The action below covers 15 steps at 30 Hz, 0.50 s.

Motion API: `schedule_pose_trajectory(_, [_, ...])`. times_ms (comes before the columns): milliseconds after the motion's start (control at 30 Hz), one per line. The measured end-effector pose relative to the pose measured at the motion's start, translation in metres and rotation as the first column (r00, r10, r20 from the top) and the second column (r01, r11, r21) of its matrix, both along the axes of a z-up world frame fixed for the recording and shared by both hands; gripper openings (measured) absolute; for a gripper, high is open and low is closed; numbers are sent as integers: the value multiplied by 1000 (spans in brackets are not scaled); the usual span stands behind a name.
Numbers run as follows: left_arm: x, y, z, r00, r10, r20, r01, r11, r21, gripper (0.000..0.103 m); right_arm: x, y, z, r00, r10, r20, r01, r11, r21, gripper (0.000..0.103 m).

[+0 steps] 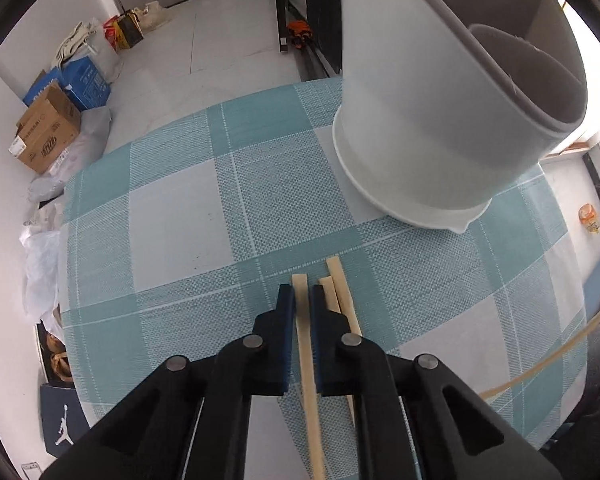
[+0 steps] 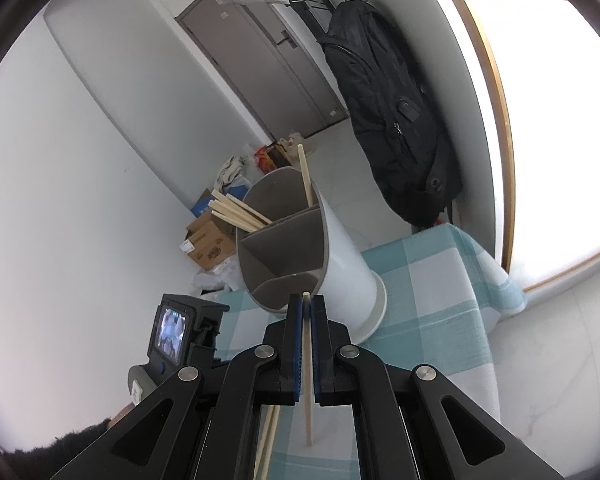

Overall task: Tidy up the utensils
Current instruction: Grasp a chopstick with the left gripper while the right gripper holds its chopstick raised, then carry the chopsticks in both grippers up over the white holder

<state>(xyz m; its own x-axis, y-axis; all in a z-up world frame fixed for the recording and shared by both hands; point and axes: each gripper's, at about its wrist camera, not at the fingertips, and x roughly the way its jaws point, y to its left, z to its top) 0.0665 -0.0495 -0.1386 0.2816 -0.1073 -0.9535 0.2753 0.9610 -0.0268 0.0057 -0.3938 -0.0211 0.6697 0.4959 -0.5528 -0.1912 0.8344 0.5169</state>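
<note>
Steeply downward left gripper, chopstick-clamped

Jumpman logo on navy bag

Chopsticks are looking like pale matt wood, lying near the holder, which is showing smooth white plastic w/ matt grey inside. Tablecloth under the holder is looking woven, rough. Gripper fingers: matt black plastic.

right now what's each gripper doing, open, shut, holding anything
left gripper: shut on a chopstick lying on the tablecloth.
right gripper: shut on a chopstick, near the utensil holder.
</note>
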Motion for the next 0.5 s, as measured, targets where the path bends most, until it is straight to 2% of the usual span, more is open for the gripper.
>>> schedule_pose_trajectory(167, [-2,11,1,999,55,-2,-55,993,-104,3,0,-1,-1,1000,-11,-4,11,1000,-1,3])
schedule_pose_trajectory(233, [-6,13,10,994,98,48,-92,988,-121,3,-1,-1,-1,1000,-14,1,14,1000,-7,3])
schedule_pose_trajectory(333, [-21,23,31,976,160,147,-131,973,-188,3,-4,1,2,1000,-14,21,15,1000,-17,3])
schedule_pose_trajectory(500, [-55,31,70,927,201,317,-131,965,-227,3,-13,7,7,998,2,64,-1,1000,-26,3])
